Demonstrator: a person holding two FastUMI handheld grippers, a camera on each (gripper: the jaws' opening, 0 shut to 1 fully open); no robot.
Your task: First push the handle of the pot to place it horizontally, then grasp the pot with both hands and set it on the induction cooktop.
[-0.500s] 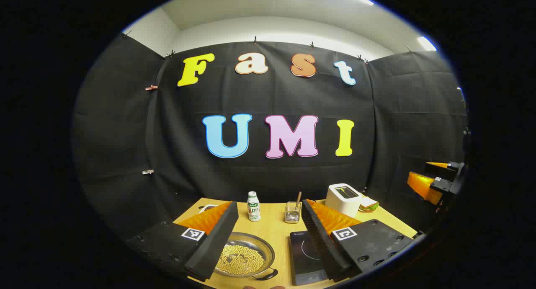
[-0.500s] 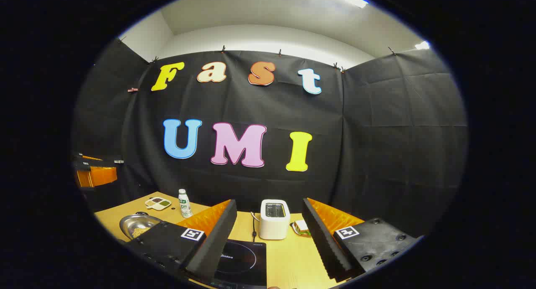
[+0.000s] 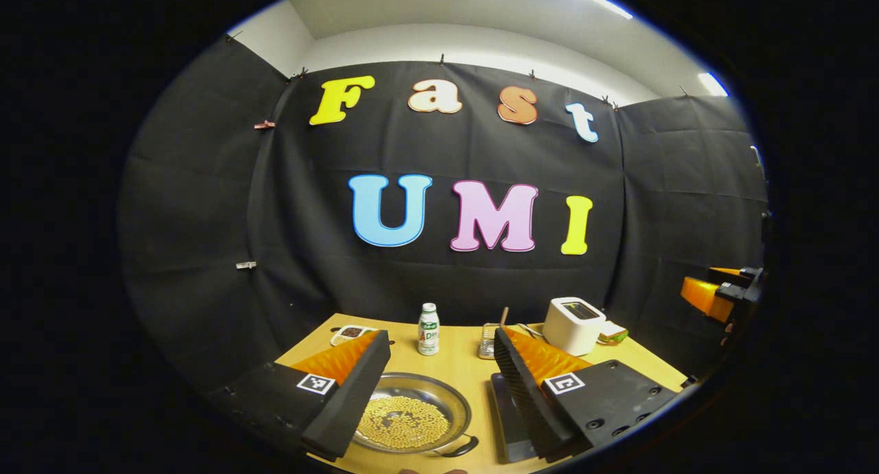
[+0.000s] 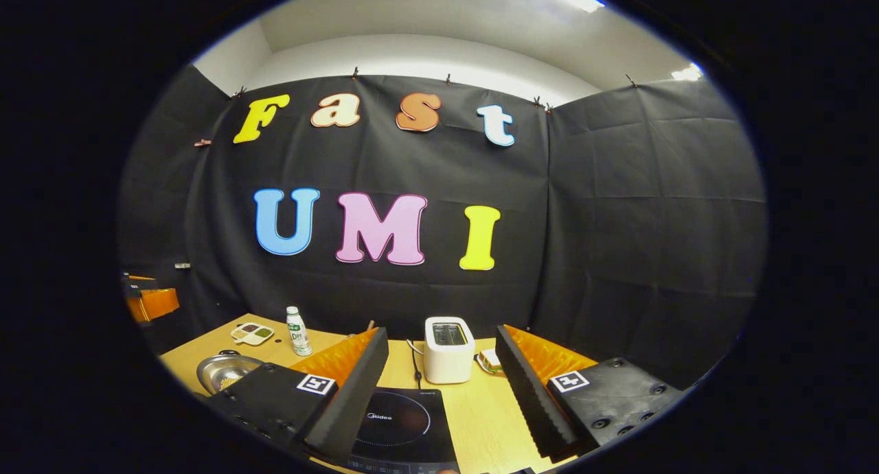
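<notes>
Below left tool (image 3: 426,391), apart: pot (image 3: 412,413); below right tool (image 4: 436,391), apart: cooktop (image 4: 402,426).

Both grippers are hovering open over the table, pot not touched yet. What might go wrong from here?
1. The pot is shallow and full of loose beans; a hard push on its handle or an uneven two-sided lift may spill them.
2. The bottle stands just behind the pot and could be knocked over.
3. The cooktop sits near the front table edge, so placement may overshoot.

The left gripper (image 3: 436,391) drew closer over the pot (image 3: 412,413), hiding more of the induction cooktop (image 3: 507,419).
</notes>
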